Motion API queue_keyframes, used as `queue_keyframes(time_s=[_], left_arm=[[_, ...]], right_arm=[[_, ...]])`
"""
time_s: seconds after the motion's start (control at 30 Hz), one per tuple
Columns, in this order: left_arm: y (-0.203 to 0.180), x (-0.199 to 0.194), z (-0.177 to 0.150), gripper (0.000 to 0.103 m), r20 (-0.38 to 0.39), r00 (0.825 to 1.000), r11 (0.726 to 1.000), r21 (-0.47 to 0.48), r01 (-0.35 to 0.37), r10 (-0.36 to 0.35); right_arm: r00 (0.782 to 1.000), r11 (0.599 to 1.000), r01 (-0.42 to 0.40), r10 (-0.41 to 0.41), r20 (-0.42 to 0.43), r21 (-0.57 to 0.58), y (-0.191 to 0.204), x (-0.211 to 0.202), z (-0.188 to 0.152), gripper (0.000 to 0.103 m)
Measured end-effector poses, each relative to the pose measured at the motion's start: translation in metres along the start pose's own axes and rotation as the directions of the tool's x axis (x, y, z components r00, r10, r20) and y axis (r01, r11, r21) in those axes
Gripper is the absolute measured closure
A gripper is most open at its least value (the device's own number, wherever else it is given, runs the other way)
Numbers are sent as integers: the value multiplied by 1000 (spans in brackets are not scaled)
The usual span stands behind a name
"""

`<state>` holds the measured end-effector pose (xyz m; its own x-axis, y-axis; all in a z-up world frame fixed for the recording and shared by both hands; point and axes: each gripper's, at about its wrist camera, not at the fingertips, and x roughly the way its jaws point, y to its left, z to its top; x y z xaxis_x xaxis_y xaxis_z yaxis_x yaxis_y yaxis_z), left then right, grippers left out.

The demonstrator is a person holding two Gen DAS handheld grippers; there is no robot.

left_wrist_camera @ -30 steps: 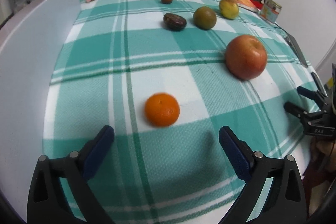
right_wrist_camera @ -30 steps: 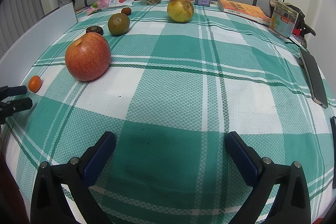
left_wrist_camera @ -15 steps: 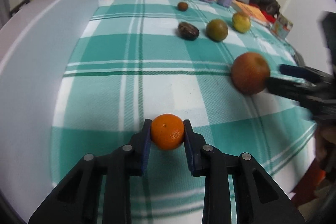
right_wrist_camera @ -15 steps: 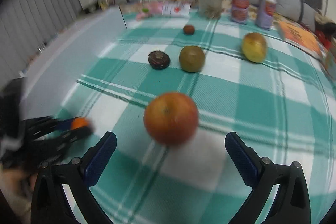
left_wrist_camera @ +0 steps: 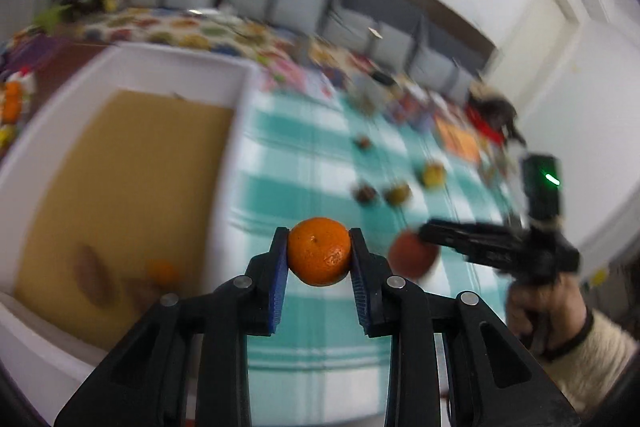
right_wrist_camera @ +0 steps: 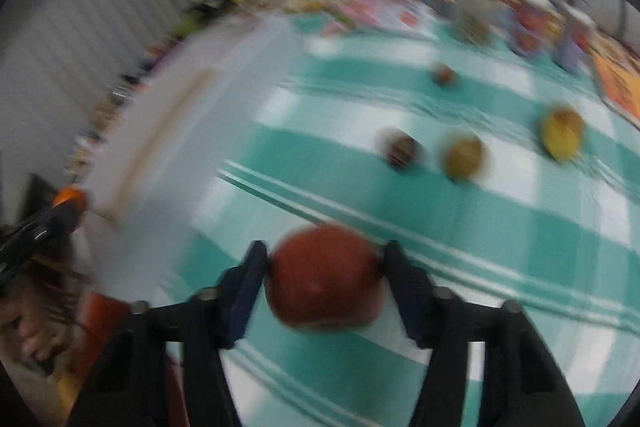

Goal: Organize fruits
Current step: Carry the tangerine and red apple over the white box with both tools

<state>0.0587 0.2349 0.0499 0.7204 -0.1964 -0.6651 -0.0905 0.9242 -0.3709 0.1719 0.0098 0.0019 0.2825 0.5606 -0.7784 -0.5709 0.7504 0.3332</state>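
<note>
In the left wrist view my left gripper is shut on a small orange mandarin, held in the air beside the white box. In the right wrist view my right gripper is closing its jaws on the big red apple, and both pads touch its sides above the checked cloth. The left wrist view also catches the right gripper with the apple to the right. At the right wrist view's left edge the mandarin shows again.
The box has a brown cardboard floor with an orange fruit and a brown oblong fruit. A dark brown fruit, a greenish one, a yellow one and a small brown one lie on the cloth. A hand holds the right gripper.
The left gripper shut on the mandarin and lifted it toward the white box. The right gripper swung left to the apple, closed on it and raised it.
</note>
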Motion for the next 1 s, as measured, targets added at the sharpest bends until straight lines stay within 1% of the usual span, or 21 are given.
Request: queue_keyframes(time_s=[0.03,0.1,0.13,0.17,0.2,0.23,0.27,0.3,0.33,0.43,0.5,0.53,0.6,0.63,0.7,0.8,0.87,0.9,0.93,0.97,1.0], left_arm=[[16,-2,10,74,8,999,999,-21,-37,37],[49,8,23,74,-1,992,991,-42,-130,130],[62,13,24,74,-9,984,983,-48,-179,178],[78,18,21,74,-26,979,976,-78,-201,200],[87,20,16,74,-34,983,976,-115,-183,181],[95,19,10,74,-32,986,976,-144,-164,161],[98,17,5,74,-26,987,975,-153,-161,159],[101,17,-1,74,-19,985,974,-150,-171,170],[103,17,-4,74,-20,985,973,-151,-172,171],[109,25,-9,74,-33,987,972,-173,-158,154],[110,24,-10,74,-34,987,972,-171,-162,158],[107,21,-9,74,-34,987,972,-172,-158,155],[105,14,-10,74,-31,988,974,-163,-156,153],[105,11,-10,74,-30,987,974,-157,-160,158],[106,5,-12,74,-25,986,974,-154,-168,167],[110,3,-14,74,-22,986,972,-166,-167,166],[111,5,-15,74,-25,987,971,-174,-163,161],[111,7,-16,74,-26,987,971,-178,-160,157],[111,7,-16,74,-28,988,971,-180,-157,154],[112,8,-16,74,-32,988,971,-180,-155,152],[112,9,-17,74,-35,988,972,-178,-155,151]], right_arm=[[1000,999,-22,22,10,-31,24,2,17,100],[1000,993,5,-5,0,-114,59,17,40,100],[999,988,23,-27,-25,-151,72,32,50,99],[997,986,17,-29,-70,-165,78,45,54,88],[993,986,2,-21,-117,-166,79,56,54,56],[991,986,-15,-7,-134,-164,79,60,48,30],[993,985,-35,15,-120,-171,79,60,39,2],[995,981,-58,43,-87,-183,78,59,29,0],[995,979,-62,45,-91,-195,78,64,17,0],[991,980,-36,10,-131,-196,70,87,-6,0],[986,985,-53,25,-167,-164,65,108,-11,2],[987,983,-41,13,-159,-178,62,109,-13,2],[992,973,5,-34,-122,-232,66,119,-8,2],[992,974,9,-37,-120,-226,64,124,-5,2],[991,986,-1,-22,-133,-166,54,137,7,2],[993,985,38,-56,-102,-167,45,156,27,2],[990,989,61,-77,-120,-134,36,175,37,2],[991,994,46,-58,-119,-102,29,184,42,2],[994,998,16,-22,-109,-56,20,192,48,3],[993,1000,-14,12,-115,-22,14,199,51,20],[985,996,-91,93,-143,27,8,208,54,33]])
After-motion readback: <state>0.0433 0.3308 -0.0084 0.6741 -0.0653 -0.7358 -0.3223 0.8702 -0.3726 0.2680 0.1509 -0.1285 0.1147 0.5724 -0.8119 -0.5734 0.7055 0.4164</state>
